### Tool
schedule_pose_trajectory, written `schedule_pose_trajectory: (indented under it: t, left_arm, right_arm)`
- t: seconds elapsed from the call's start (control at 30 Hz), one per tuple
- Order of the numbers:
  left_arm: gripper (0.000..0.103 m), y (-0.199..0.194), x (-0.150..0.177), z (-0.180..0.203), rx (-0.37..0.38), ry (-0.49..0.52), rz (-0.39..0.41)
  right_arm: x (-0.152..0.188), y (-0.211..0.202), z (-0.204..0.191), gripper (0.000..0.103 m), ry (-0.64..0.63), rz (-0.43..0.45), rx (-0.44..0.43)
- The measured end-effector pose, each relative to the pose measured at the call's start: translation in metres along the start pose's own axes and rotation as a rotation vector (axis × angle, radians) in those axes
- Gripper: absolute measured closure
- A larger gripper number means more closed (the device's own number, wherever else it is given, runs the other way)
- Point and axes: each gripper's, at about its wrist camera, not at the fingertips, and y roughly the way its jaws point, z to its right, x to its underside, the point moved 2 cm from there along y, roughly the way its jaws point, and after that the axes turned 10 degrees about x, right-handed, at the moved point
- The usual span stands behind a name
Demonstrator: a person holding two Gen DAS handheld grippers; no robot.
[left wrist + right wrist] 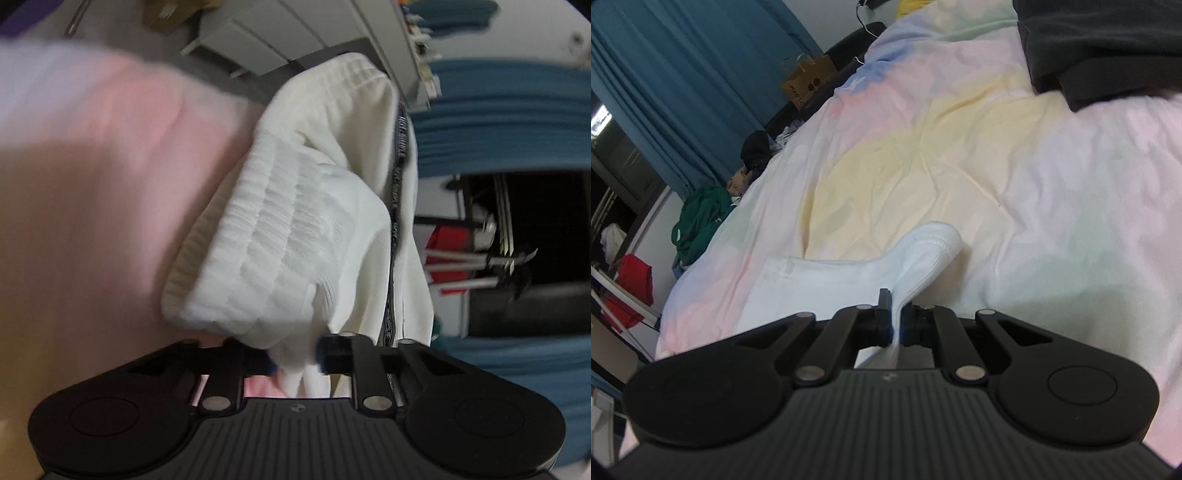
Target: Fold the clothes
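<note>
Bedding in pastel pink, yellow and blue [960, 147] fills both views. Above it, the left gripper [295, 356] stands part open, white ribbed garment [295, 236] bunched between its fingers. Beside that cloth, the right gripper [894, 325] pinches a white sleeve cuff [932, 251] tightly, resting on the bedding. Dark folded clothing [1108, 48] lies beyond.

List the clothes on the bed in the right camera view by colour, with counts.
white garment: 1
dark garment: 1
Total: 2
</note>
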Motion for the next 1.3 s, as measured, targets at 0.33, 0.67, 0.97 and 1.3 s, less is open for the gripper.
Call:
schedule_pose_trajectory:
  t: [0.33,0.67,0.97,1.3]
  left_arm:
    - [0.096,-0.078,-0.071,0.076,-0.108,0.255,-0.092]
    - [0.095,-0.097,-0.078,0.067,-0.354,0.393,-0.214]
    - [0.074,-0.108,-0.075,0.063,-0.309,0.429,-0.231]
    - [0.037,-0.156,-0.042,0.117,-0.223,0.707,-0.168]
  right_arm:
    - [-0.001,-0.004,0.011,0.097,0.035,0.03,0.016]
    - [0.005,-0.046,0.02,0.098,-0.059,0.097,0.241]
    - [0.017,-0.032,0.03,0.093,-0.101,-0.007,0.315]
    - [0.009,-0.078,-0.001,0.036,-0.117,0.228,0.263]
